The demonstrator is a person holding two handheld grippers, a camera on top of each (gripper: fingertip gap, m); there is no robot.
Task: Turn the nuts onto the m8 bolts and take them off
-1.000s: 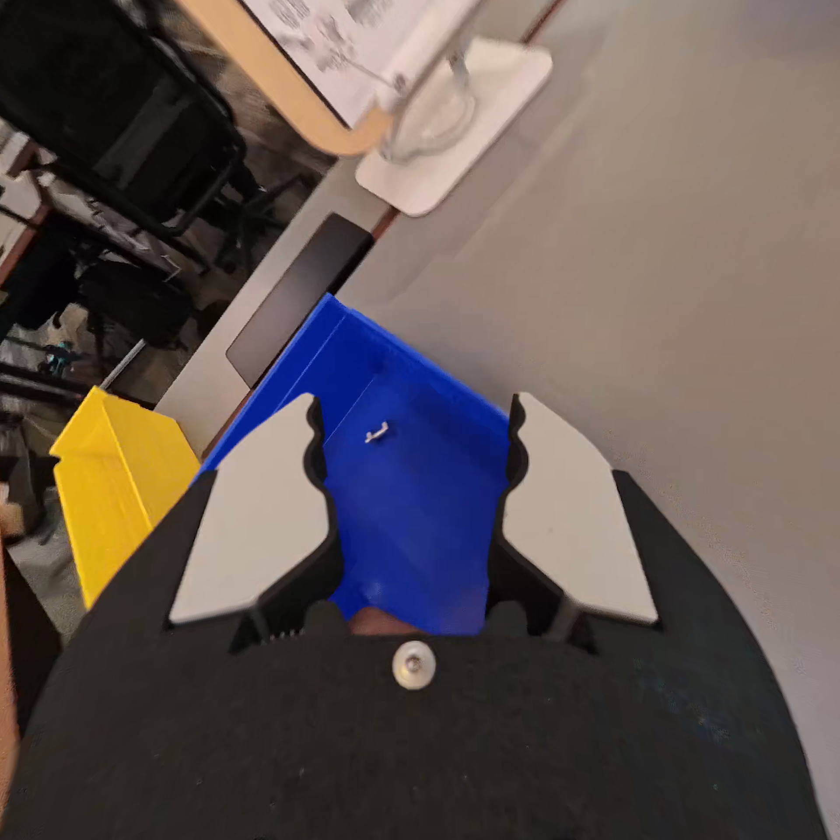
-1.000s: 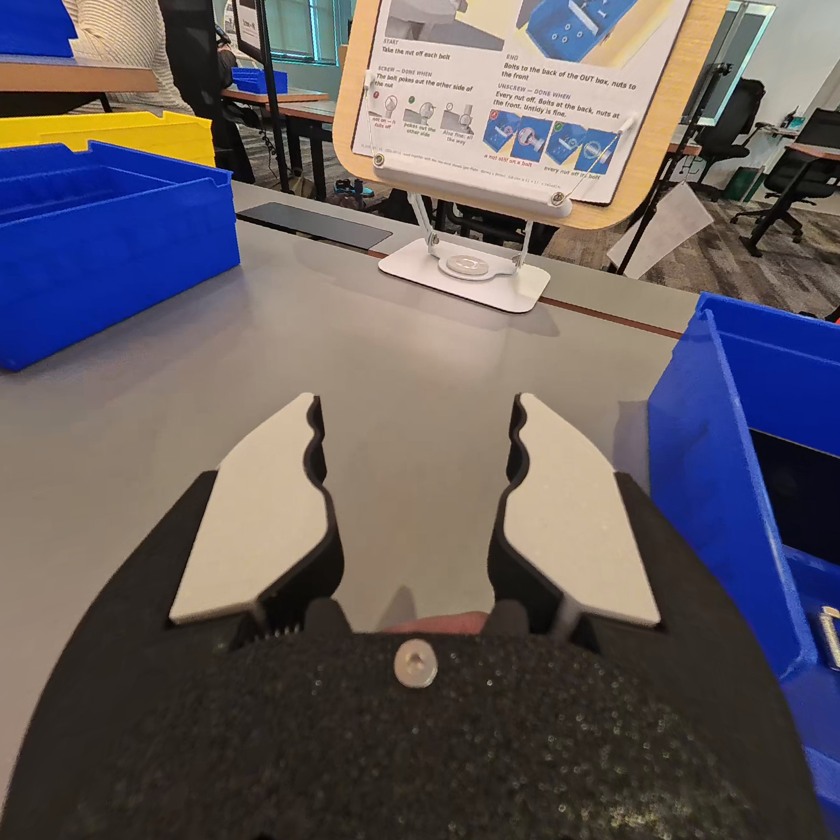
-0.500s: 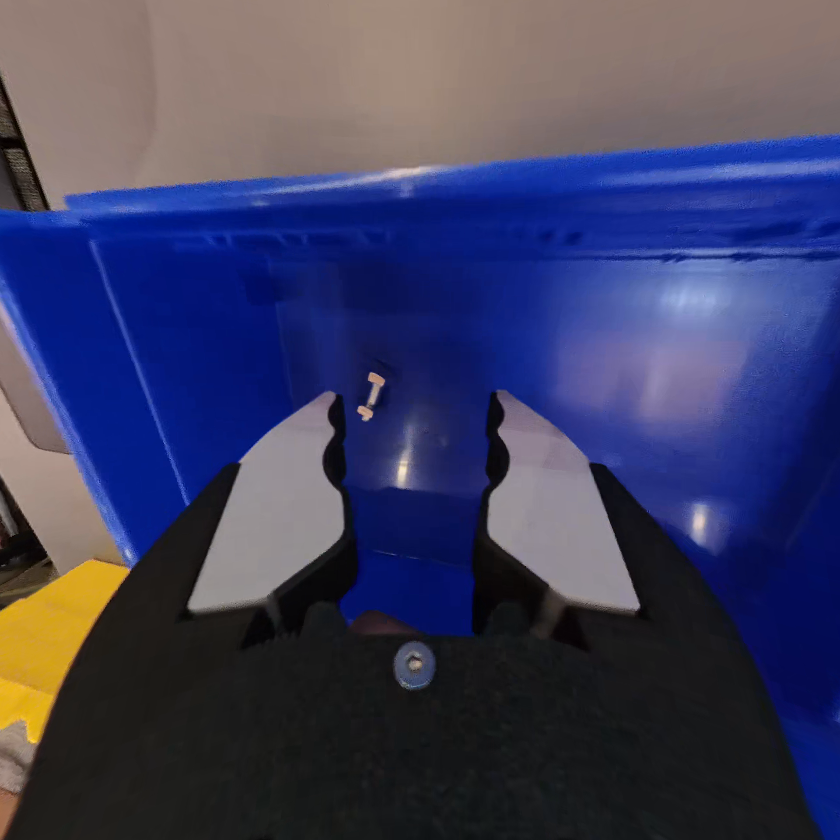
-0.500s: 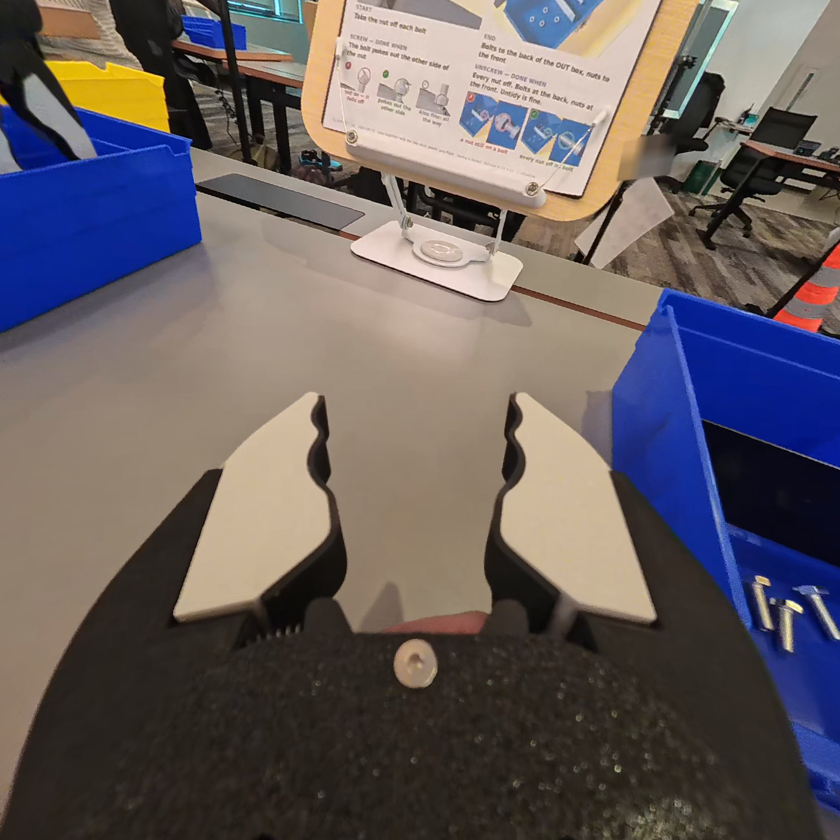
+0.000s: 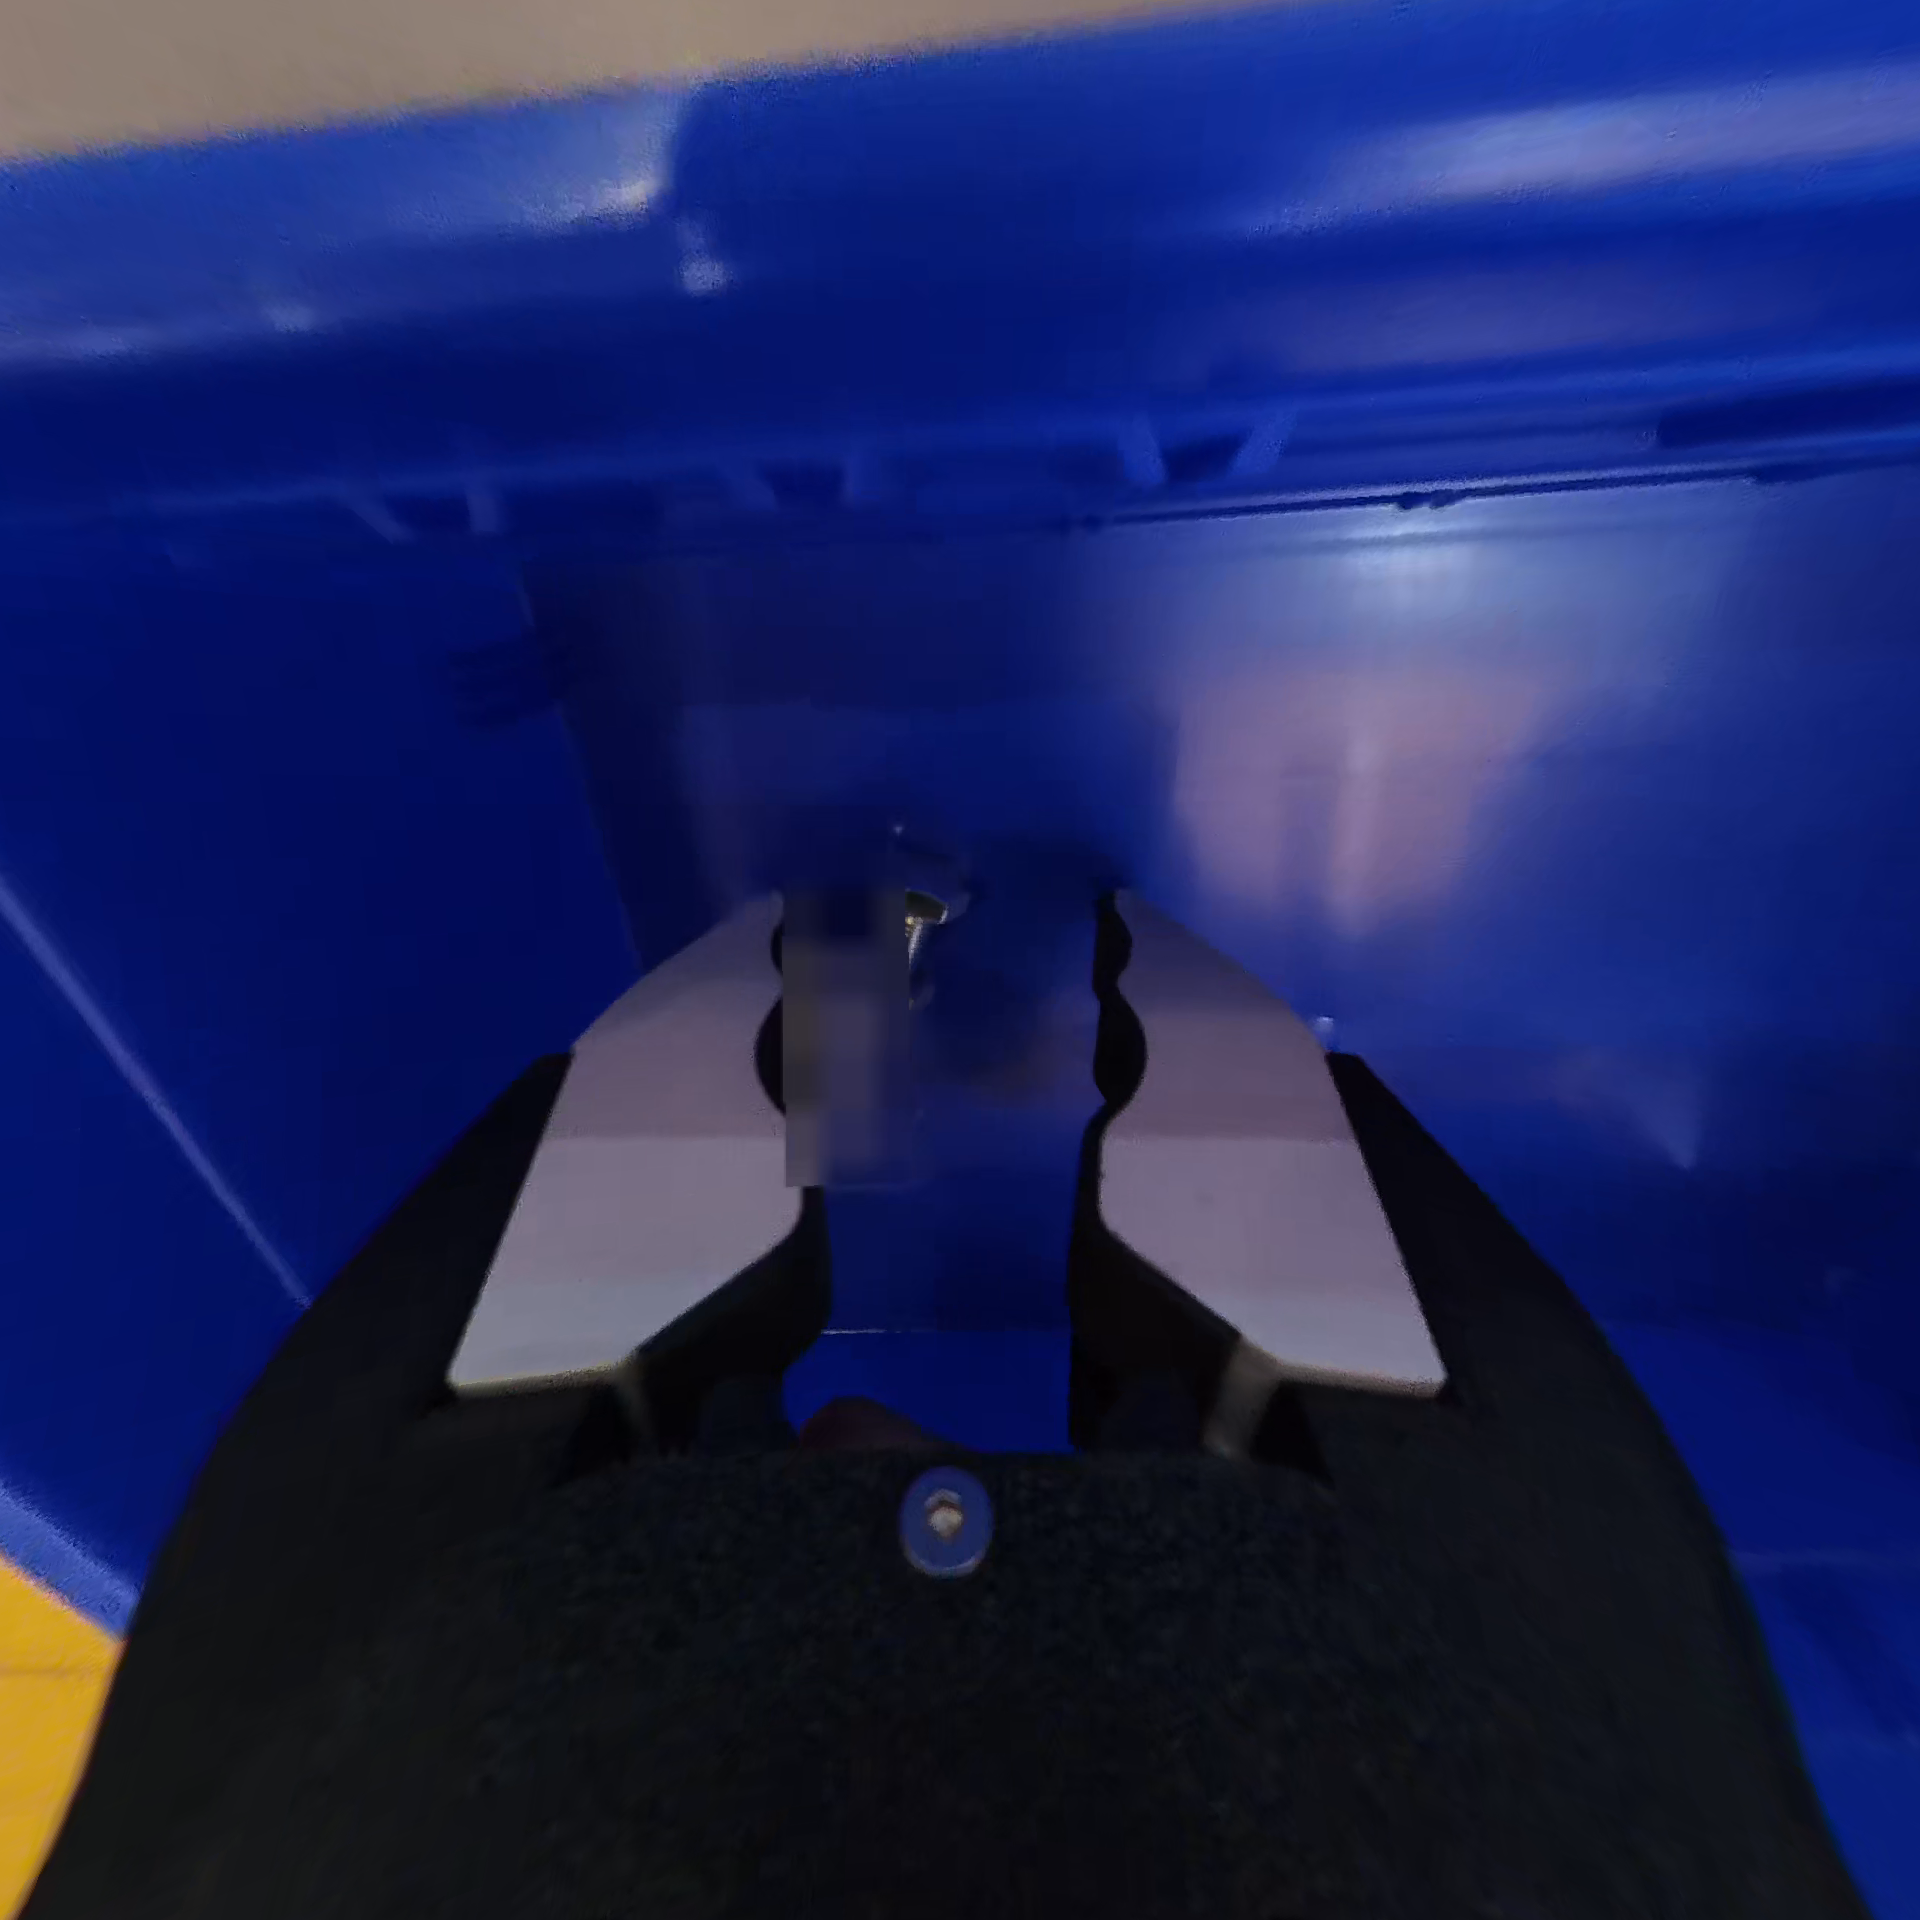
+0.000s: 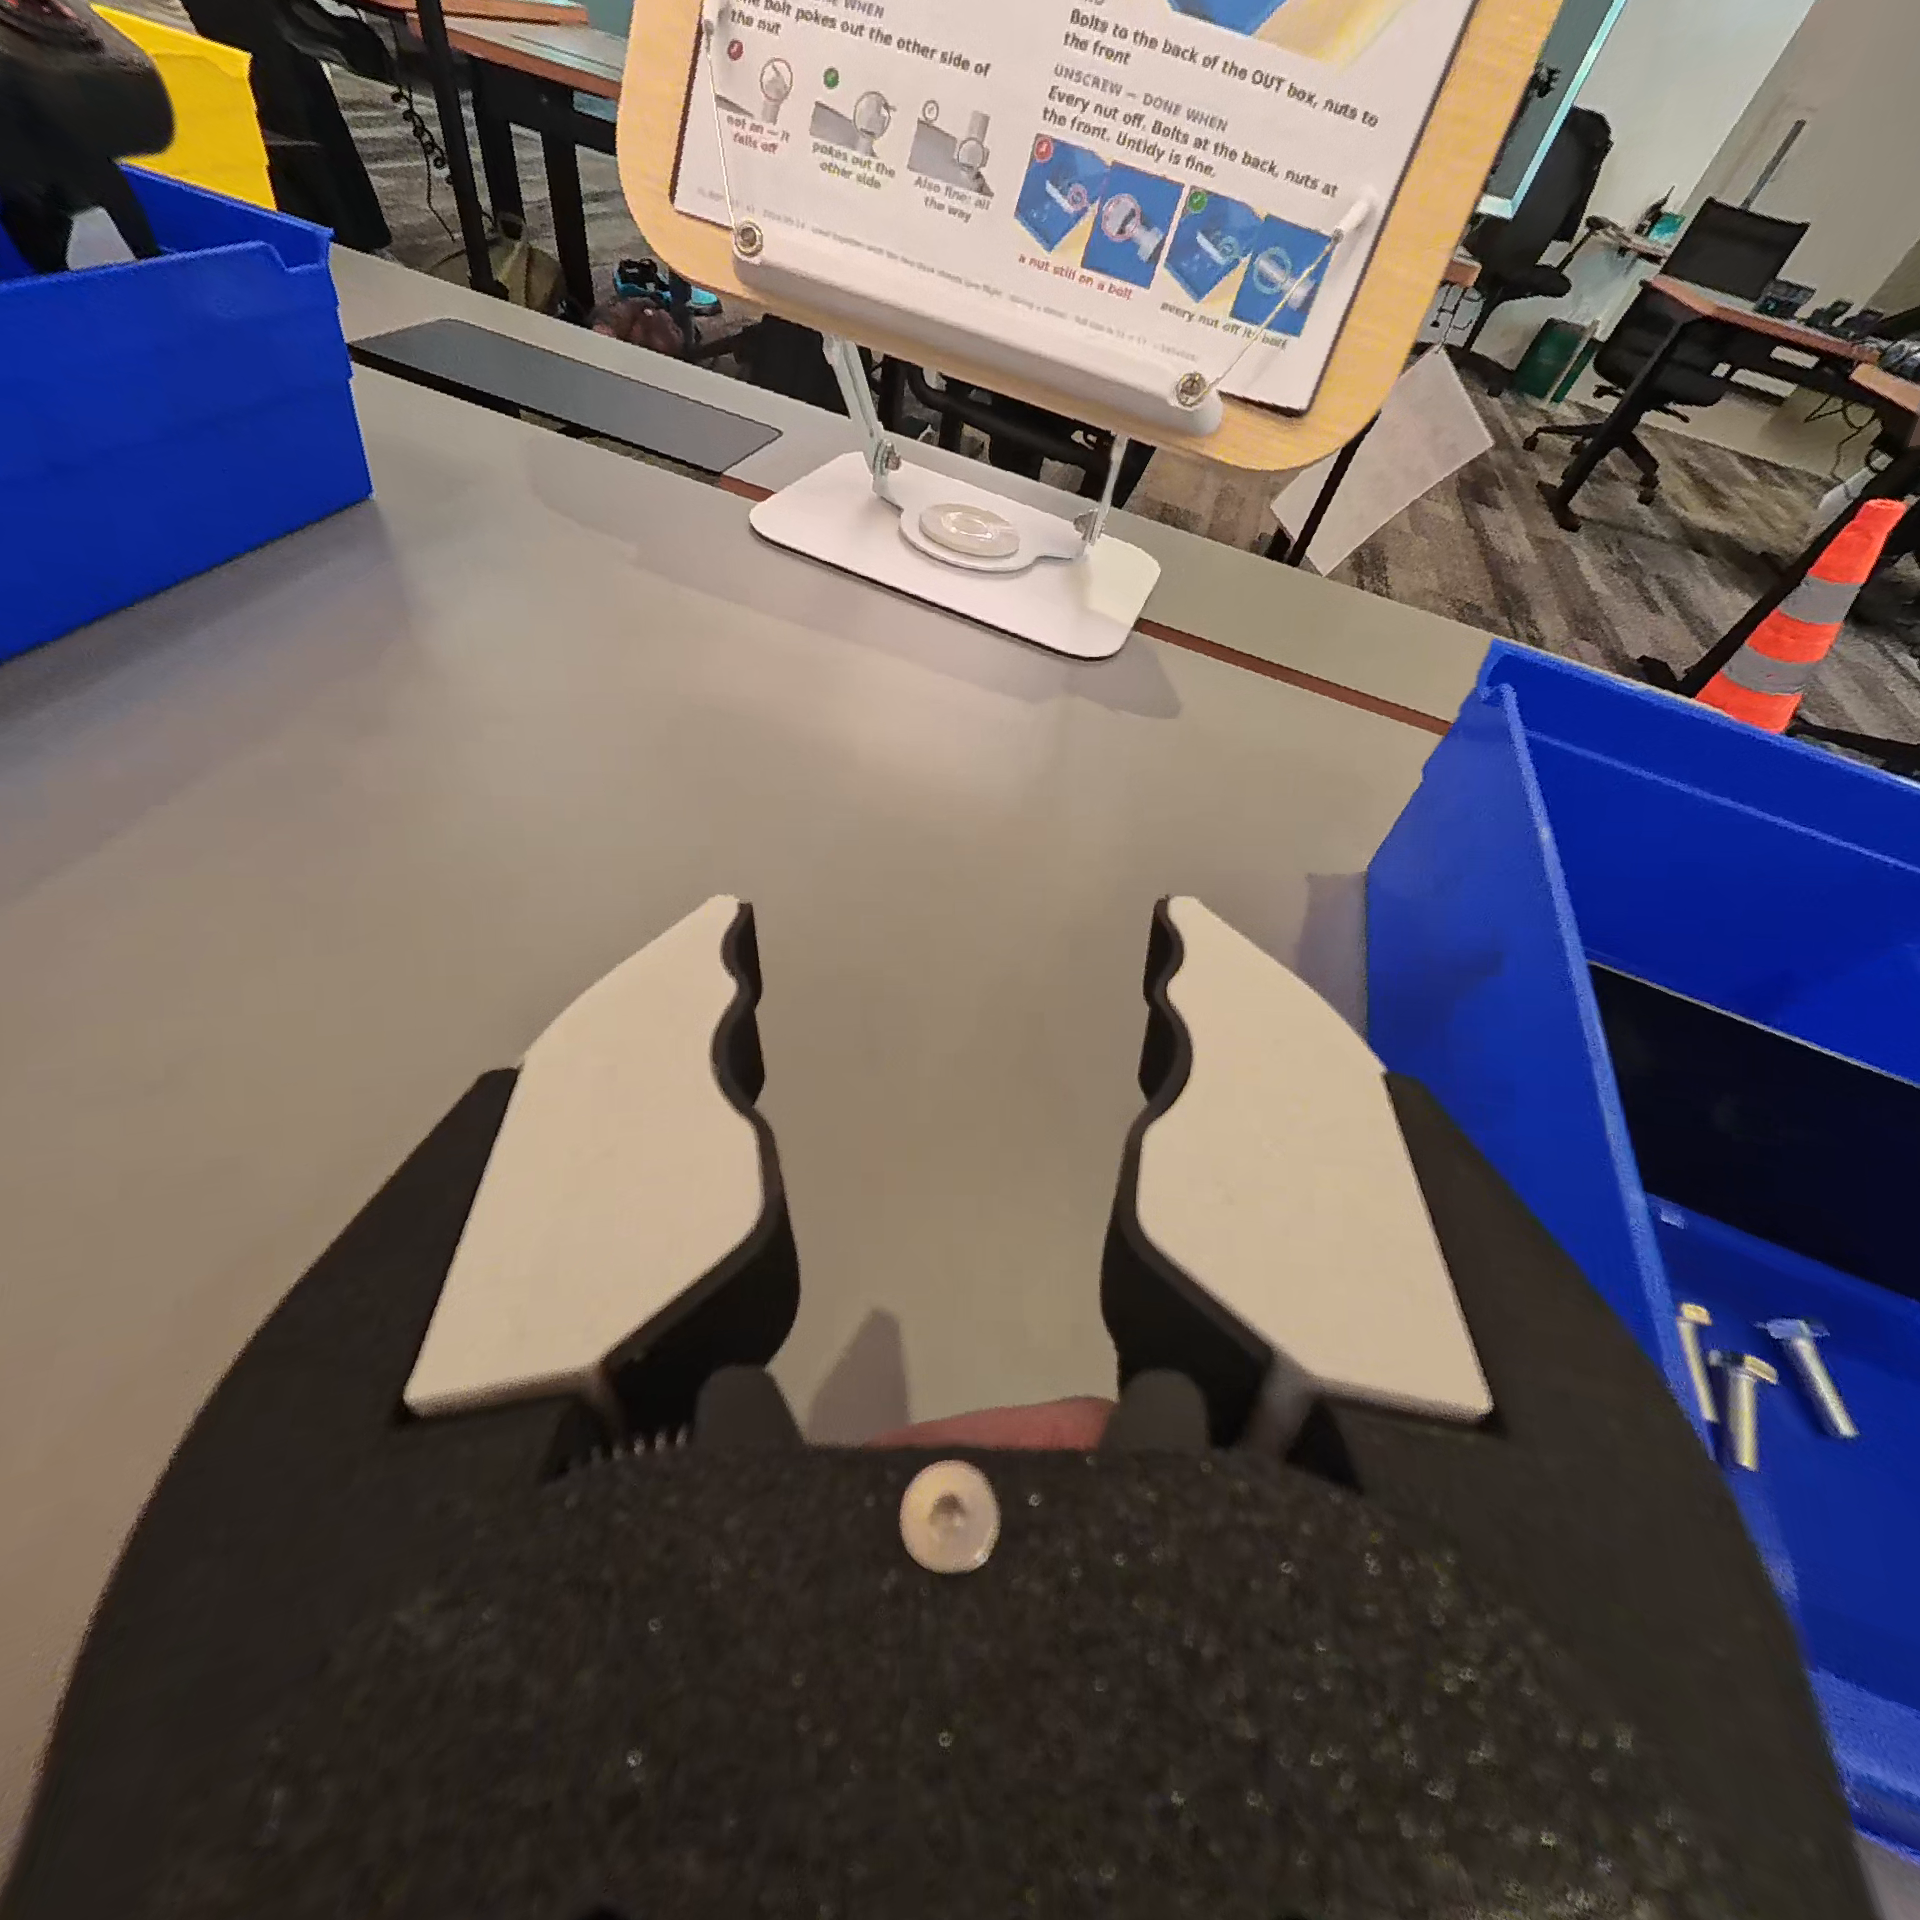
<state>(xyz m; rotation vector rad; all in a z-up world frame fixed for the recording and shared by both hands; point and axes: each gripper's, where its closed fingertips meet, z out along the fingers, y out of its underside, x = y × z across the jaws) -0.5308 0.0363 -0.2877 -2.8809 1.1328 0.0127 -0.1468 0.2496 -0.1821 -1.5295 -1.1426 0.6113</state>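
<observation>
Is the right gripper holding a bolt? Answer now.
No: the right gripper is open and empty over the grey table; three bolts lie in the blue bin.

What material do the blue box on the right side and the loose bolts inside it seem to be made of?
The blue box looks like moulded plastic: even colour, thin smooth walls with a soft sheen. The bolts look like bare metal, probably steel or zinc-plated: silvery and shiny, with bright glints on the shanks.
</observation>
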